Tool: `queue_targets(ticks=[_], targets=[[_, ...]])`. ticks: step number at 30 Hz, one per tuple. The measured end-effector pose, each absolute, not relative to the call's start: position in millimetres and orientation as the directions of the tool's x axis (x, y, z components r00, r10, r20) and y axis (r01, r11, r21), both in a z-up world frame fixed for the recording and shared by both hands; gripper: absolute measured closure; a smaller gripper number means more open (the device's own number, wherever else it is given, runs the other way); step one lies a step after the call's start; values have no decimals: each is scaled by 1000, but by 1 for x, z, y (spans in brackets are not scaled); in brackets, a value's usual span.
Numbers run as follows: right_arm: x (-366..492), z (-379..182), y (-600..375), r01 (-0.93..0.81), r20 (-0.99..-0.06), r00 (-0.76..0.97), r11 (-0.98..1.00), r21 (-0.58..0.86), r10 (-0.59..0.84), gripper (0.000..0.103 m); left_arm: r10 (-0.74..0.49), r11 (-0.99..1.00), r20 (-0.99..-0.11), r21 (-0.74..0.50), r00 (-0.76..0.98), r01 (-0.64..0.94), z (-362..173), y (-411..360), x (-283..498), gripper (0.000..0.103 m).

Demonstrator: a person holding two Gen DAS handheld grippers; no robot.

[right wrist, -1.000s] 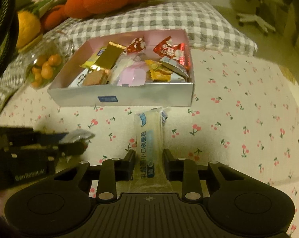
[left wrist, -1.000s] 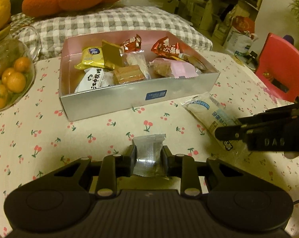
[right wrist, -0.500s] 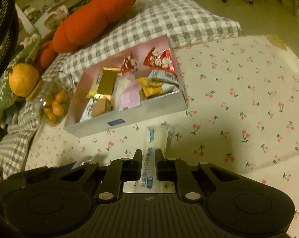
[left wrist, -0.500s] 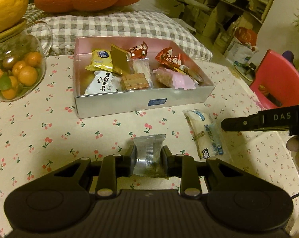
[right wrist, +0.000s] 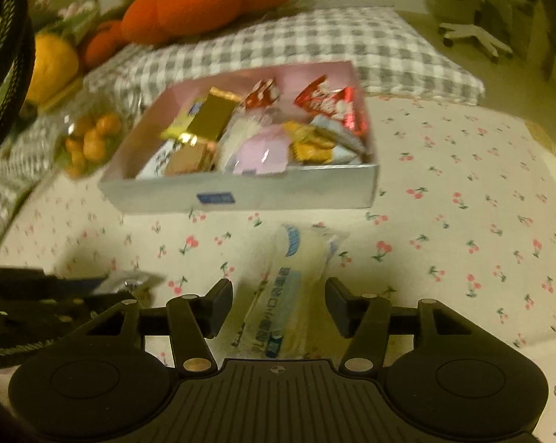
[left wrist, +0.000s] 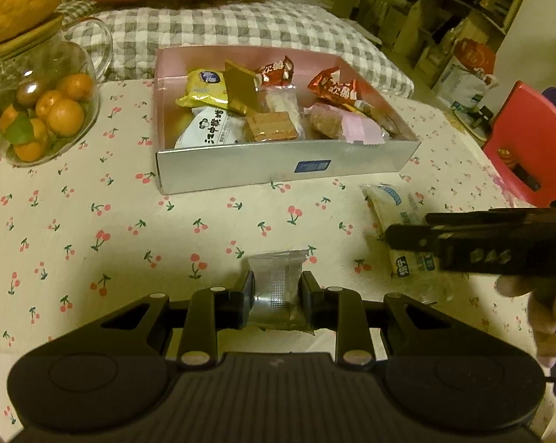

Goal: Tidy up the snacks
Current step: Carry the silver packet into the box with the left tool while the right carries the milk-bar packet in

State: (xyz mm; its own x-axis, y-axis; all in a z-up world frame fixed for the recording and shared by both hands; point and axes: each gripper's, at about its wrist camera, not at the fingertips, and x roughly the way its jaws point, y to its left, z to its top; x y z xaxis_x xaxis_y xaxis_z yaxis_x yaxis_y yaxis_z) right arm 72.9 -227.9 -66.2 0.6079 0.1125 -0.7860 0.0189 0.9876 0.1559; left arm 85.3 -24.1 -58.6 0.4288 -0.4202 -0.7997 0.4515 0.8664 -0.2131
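At 12 o'clock, box [left wrist: 278,164] already crowded. Left gripper [left wrist: 276,291] clamped on foil packet [left wrist: 276,284]; right gripper [right wrist: 278,295] spread wide around white pouch [right wrist: 292,288] on cloth. Risk: thin foil slips mid-carry; pouch too long, hangs over rim. Right gripper reads "DAS"; pouch print illegible.

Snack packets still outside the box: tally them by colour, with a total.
silvery packet, clamped in the left tool: 1
white-and-blue packet, lying on the tablecloth between the open right tool fingers: 1
Total: 2
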Motion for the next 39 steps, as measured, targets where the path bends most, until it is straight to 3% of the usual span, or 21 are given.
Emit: queue_targets(ticks=[5,7,13,26,39], targets=[[77,-77,-206,-21,-800,599,999,32,38,49,-413,868,-805,-207,426,452,-60,-21,85,78],[77,-75,-203,-30,-801,597,999,29,41,67,-413,870,-806,-210,424,447,-60,-19,86,78],[76,-70,-213,3,-809,578,991,132,106,79,-413,873,-804,-215,428,439,-56,-16,86,78],[62,-50,-254,133,-756,568,870,474,325,81,-454,871,-756,-266,471,412,-35,-6,91,78],[90,-7,-272,135,-660,671,819,557,338,81,-454,885,-695,-277,558,374,-14,-2,130,78]])
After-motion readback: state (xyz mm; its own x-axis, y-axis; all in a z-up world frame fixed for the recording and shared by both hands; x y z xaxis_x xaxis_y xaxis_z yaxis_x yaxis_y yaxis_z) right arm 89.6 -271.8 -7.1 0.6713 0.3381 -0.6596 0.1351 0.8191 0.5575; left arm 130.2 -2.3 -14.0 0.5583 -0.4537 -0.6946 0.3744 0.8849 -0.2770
